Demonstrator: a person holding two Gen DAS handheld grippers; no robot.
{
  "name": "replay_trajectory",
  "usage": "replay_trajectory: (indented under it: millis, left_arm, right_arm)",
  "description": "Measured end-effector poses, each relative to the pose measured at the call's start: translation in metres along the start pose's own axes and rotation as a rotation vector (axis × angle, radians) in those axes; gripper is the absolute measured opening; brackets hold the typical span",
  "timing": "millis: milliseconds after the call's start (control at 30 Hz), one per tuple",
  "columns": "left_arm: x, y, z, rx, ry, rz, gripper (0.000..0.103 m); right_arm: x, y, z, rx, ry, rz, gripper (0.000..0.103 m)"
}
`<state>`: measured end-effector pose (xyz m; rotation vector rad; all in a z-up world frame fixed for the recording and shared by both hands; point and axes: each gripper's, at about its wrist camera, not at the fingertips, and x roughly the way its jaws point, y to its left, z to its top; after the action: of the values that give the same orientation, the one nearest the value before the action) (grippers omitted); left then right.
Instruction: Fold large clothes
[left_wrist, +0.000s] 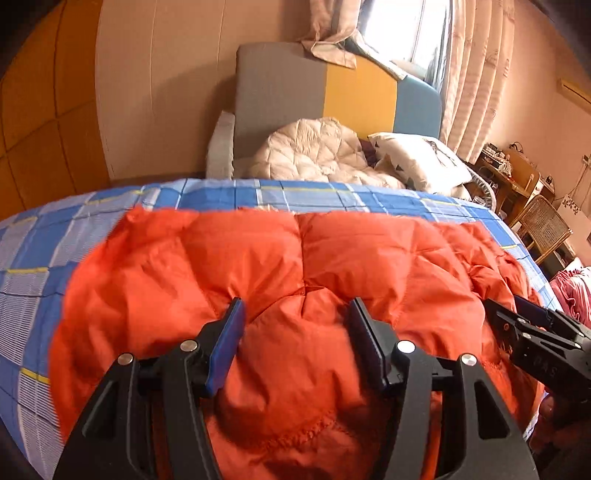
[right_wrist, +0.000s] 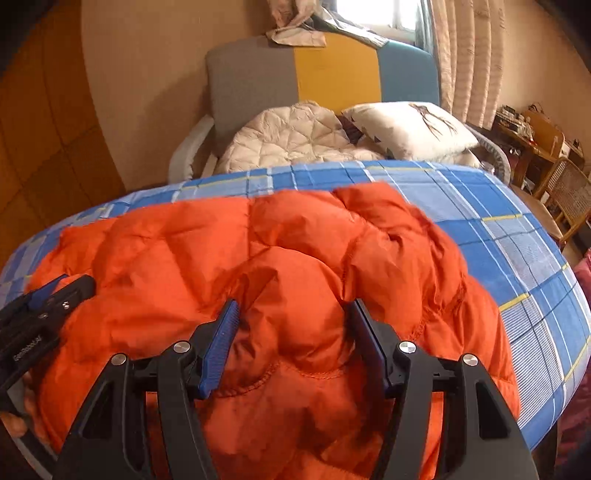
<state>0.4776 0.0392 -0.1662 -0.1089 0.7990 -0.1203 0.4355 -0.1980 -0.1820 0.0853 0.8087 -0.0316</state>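
Orange puffer jacket (left_wrist: 295, 266) lies spread on the blue plaid bed cover (left_wrist: 44, 266), left gripper (left_wrist: 295, 314) and right gripper (right_wrist: 291, 314) both gaping wide above it, gripping nothing, likely between folds.

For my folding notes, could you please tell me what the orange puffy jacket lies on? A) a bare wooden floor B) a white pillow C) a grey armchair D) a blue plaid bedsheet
D: the orange jacket is spread across the blue plaid bedsheet, which shows around its edges.

Home bedroom: bed (left_wrist: 229, 195), pillow (left_wrist: 417, 158), curtains (left_wrist: 476, 74)
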Motion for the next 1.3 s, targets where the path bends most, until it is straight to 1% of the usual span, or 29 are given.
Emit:
replay_trajectory:
  millis: [100, 233, 367, 467, 533, 600, 667, 700, 767, 867, 933, 1100, 1167, 1200, 1267, 1300]
  left_arm:
    - [0.013, 0.001, -0.005, -0.003, 0.009, -0.003, 0.058]
    - [0.026, 0.001, -0.011, -0.006, 0.011, -0.002, 0.059]
    - [0.031, 0.001, -0.016, -0.005, 0.007, 0.001, 0.059]
    - [0.017, 0.004, -0.016, -0.016, 0.006, -0.015, 0.058]
    - [0.004, 0.007, -0.016, -0.021, -0.005, -0.013, 0.058]
    - [-0.017, 0.008, -0.020, -0.009, -0.042, 0.002, 0.059]
    - [-0.032, 0.014, -0.022, -0.018, -0.059, 0.001, 0.060]
    - [-0.040, 0.018, -0.023, -0.028, -0.068, 0.006, 0.061]
    - [-0.052, 0.026, -0.025, -0.039, -0.082, 0.012, 0.061]
    - [-0.067, 0.038, -0.032, -0.052, -0.094, 0.027, 0.061]
    - [-0.075, 0.048, -0.039, -0.052, -0.103, 0.052, 0.061]
    - [-0.079, 0.076, -0.060, -0.092, -0.079, 0.088, 0.061]
    - [-0.072, 0.090, -0.068, -0.116, -0.049, 0.096, 0.063]
    - [-0.067, 0.094, -0.072, -0.128, -0.032, 0.099, 0.063]
    - [-0.056, 0.100, -0.078, -0.143, -0.005, 0.080, 0.066]
    - [-0.049, 0.100, -0.080, -0.139, 0.004, 0.084, 0.067]
  right_arm:
    - [0.015, 0.002, -0.004, -0.026, 0.012, -0.026, 0.062]
    - [0.030, 0.002, -0.006, -0.027, 0.031, -0.033, 0.062]
    - [0.037, 0.005, -0.007, -0.041, 0.041, -0.046, 0.062]
    - [0.032, 0.004, -0.007, -0.046, 0.045, -0.037, 0.062]
    - [0.022, -0.001, -0.006, -0.009, 0.044, -0.006, 0.063]
    - [0.009, -0.003, -0.006, 0.014, 0.023, 0.014, 0.066]
    - [-0.006, -0.002, -0.009, 0.016, 0.002, 0.028, 0.069]
    - [-0.014, -0.001, -0.011, 0.017, -0.008, 0.035, 0.071]
    - [-0.028, -0.001, -0.017, 0.017, -0.019, 0.055, 0.071]
    - [-0.044, -0.002, -0.031, 0.002, -0.026, 0.057, 0.072]
    - [-0.055, -0.007, -0.042, -0.007, -0.037, 0.037, 0.072]
    - [-0.059, -0.029, -0.061, 0.028, -0.028, -0.011, 0.072]
    - [-0.052, -0.039, -0.065, 0.048, -0.018, -0.026, 0.072]
    - [-0.047, -0.043, -0.067, 0.063, -0.011, -0.030, 0.074]
    - [-0.036, -0.050, -0.069, 0.080, 0.008, -0.024, 0.074]
    - [-0.030, -0.051, -0.070, 0.078, 0.012, -0.022, 0.075]
